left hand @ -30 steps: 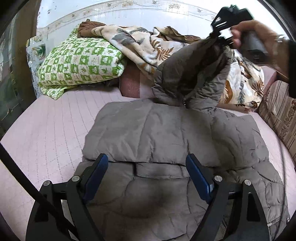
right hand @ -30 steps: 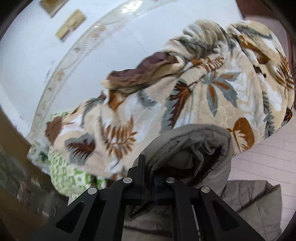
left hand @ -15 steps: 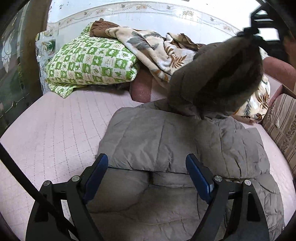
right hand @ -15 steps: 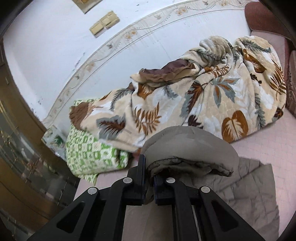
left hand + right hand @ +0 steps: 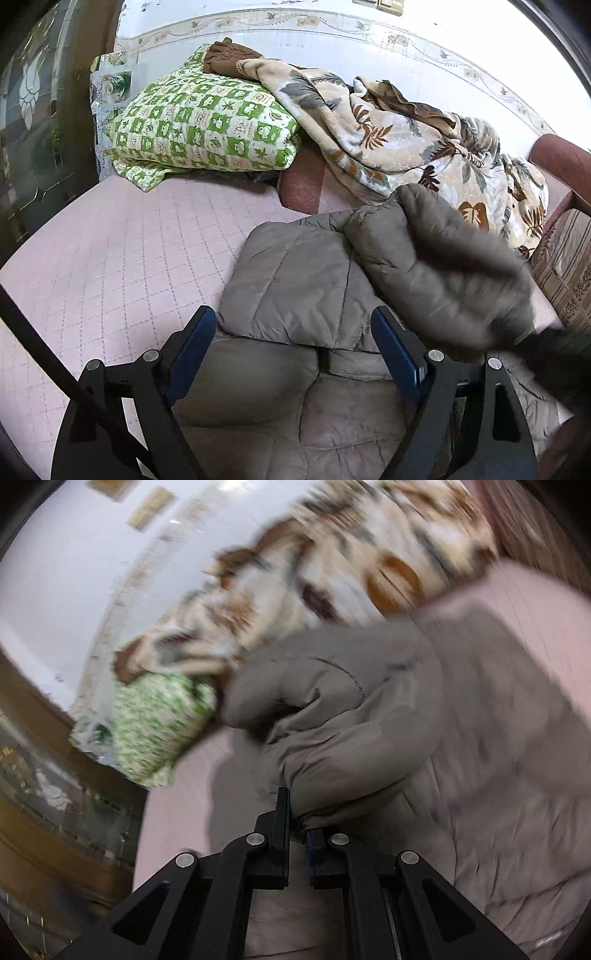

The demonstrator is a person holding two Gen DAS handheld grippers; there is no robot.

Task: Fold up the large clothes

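A grey-brown quilted padded jacket (image 5: 295,288) lies folded on a pink quilted bed cover (image 5: 122,251). My left gripper (image 5: 293,347) is open, low over the jacket's near part, with its blue pads on either side of the fold. My right gripper (image 5: 298,823) is shut on the edge of the jacket's hood (image 5: 332,716). The hood (image 5: 443,266) is folded down toward me over the jacket's right side. The right wrist view is motion-blurred.
A green-and-white checked pillow (image 5: 199,125) and a beige leaf-print blanket (image 5: 399,136) lie piled at the head of the bed against a white wall. A striped cushion (image 5: 569,258) is at the right edge. A dark wooden frame (image 5: 48,110) stands on the left.
My right gripper has swung the hood from high above the jacket down and toward me over the jacket's right side. My left gripper has stayed open over the near part.
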